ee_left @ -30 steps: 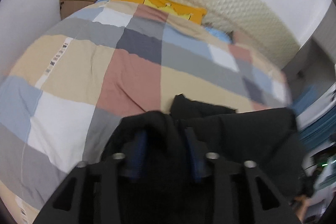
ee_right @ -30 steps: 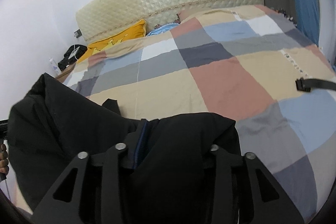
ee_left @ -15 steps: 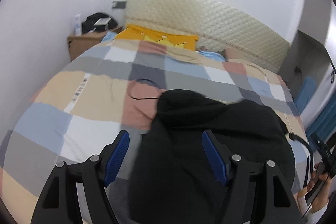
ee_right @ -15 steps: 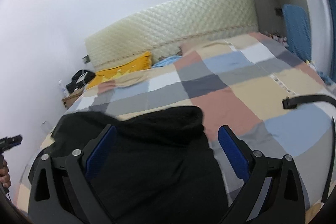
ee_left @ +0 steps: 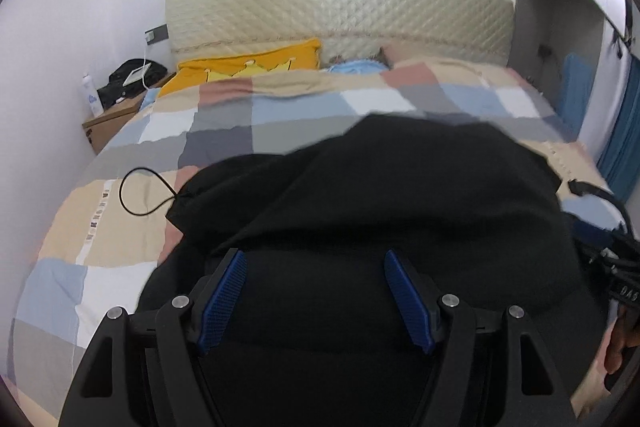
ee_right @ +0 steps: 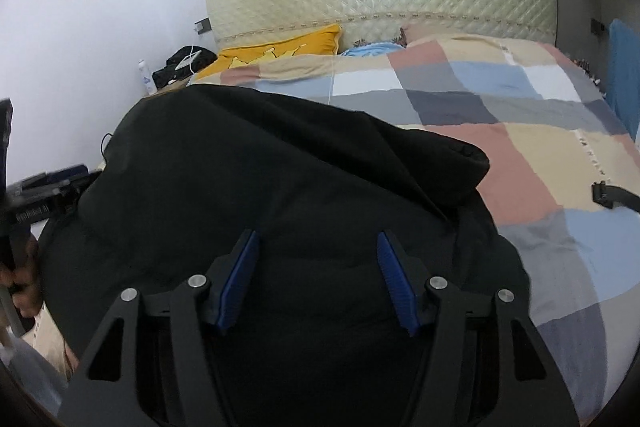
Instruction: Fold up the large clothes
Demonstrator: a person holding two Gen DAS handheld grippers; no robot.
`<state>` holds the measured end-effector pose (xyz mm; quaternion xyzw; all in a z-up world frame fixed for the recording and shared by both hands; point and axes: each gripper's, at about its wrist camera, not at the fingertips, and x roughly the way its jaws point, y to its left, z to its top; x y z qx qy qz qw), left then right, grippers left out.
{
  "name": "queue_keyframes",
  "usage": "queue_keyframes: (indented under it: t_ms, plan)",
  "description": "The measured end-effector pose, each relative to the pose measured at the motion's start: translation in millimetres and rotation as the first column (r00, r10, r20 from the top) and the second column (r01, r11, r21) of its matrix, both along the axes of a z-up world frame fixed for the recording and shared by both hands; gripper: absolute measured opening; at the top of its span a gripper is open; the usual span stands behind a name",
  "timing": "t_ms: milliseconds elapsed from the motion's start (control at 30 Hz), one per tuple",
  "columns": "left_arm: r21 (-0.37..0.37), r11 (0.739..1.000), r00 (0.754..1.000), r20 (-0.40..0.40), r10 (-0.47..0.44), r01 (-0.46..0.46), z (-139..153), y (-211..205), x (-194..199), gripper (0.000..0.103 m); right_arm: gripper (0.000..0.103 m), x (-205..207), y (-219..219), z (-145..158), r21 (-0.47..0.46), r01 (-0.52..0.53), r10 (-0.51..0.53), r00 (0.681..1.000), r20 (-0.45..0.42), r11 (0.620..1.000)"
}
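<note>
Now that both my left hand-held gripper and right hand-held gripper have let go and stand open, the black garment lies loose on the bed (right jaws just narrowed again), ready for its fold.

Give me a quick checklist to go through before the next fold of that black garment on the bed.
1. Left gripper free of the garment: ok. The blue pads stand apart with cloth lying between them, not pinched.
2. Right gripper free: ok. Its jaws have just been closing, but the pads do not press the cloth.
3. Garment lying on the quilt: ok.
4. Garment flat and smooth: not ok. It is bunched, with a rolled edge on its right side.
5. Thin black cord clear of the cloth: not ok. It loops up against the garment's left edge.
6. Black strap clear: ok. It lies apart on the quilt.
</note>
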<state>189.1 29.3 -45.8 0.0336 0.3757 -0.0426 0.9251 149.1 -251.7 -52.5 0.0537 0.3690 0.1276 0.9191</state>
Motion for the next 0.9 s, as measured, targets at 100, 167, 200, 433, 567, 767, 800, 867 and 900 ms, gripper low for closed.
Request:
queue_keyframes:
  t_ms: [100,167,200,433,567,767,800,867,900]
  plan:
    - [-0.037,0.999,1.0,0.01,0.012,-0.012,-9,5,4,0.071,0.062,16,-1,-5,0.006,0.02,-0.02,1.0,0.002,1.0]
    - [-0.061,0.998,1.0,0.007,0.021,-0.021,-10,9,9,0.071,0.063,26,0,-8,-0.008,0.034,-0.034,0.999,-0.001,0.999]
    - [-0.069,0.997,1.0,-0.001,0.031,-0.031,-10,10,14,0.071,0.063,33,0,-9,-0.014,0.04,-0.04,0.999,-0.006,0.999]
    - [0.014,0.999,0.997,-0.047,0.053,-0.053,-23,1,59,0.072,0.063,71,-6,-22,-0.018,0.068,-0.069,0.997,-0.046,0.998]
    - [0.047,0.999,0.997,-0.073,0.028,-0.025,-35,-7,83,0.072,0.066,90,-11,-33,-0.007,0.077,-0.078,0.994,-0.075,0.997]
    - [-0.006,1.0,0.991,-0.136,0.013,-0.014,-50,2,106,0.073,0.067,117,-14,-46,0.032,0.099,-0.094,0.986,-0.137,0.995]
    - [-0.017,1.0,0.99,-0.141,0.014,-0.017,-52,4,109,0.073,0.067,120,-13,-49,0.03,0.096,-0.091,0.986,-0.141,0.995]
    - [-0.03,0.999,0.99,-0.138,0.016,-0.02,-54,6,110,0.074,0.067,122,-11,-53,0.025,0.09,-0.086,0.985,-0.15,0.996]
    - [-0.029,0.999,0.991,-0.133,0.017,-0.021,-55,6,110,0.074,0.067,122,-11,-55,0.027,0.088,-0.083,0.985,-0.154,0.996]
